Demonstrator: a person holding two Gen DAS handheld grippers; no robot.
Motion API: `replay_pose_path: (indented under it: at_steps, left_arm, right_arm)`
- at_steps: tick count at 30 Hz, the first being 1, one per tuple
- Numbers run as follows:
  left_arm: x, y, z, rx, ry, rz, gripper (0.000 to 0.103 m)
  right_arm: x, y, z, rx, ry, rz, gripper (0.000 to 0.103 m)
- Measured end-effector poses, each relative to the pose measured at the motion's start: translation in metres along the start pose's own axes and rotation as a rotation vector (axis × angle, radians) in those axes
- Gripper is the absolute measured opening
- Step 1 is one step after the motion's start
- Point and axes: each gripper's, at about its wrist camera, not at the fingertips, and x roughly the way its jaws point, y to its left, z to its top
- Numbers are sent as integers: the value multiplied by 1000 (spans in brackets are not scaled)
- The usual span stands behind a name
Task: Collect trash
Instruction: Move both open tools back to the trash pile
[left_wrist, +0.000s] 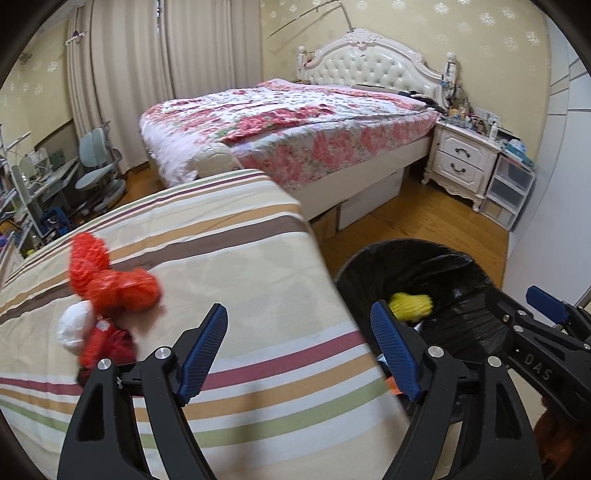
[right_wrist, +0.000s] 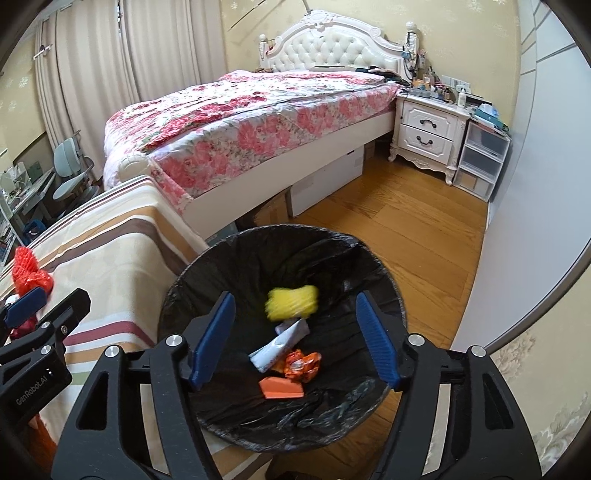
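A black-lined trash bin stands on the floor beside the striped bed cover. A yellow net wad is blurred in mid-air inside it, above a white wrapper, an orange foil wrapper and an orange piece. My right gripper is open and empty above the bin. My left gripper is open and empty over the cover's edge. A red-orange net wad, a white wad and a red wrapper lie on the cover, left of the left gripper.
A floral-quilted bed stands behind. A white nightstand and plastic drawers stand at the right wall. Boxes sit under the bed. A desk and chairs are at the far left. The floor is wood.
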Motion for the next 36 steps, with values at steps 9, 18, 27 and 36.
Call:
replay_pose_path:
  at_steps: [9,18,27,36]
  left_arm:
    - [-30,69,-18,-75,-7,99,78]
    - [-53,141,-39,-164,-7,200,78]
    - [-62,201,-62,-250,16,307,79]
    - [-67,242,-79,-315,30,368,78]
  right_arm:
    - [-10,53,-18,-64,36,95,68]
    - [-22,122,-30,-176,50,190,68]
    - [-35,197,-34,-294,48,289,68]
    - [-36,261,-40,-390,65,355,68]
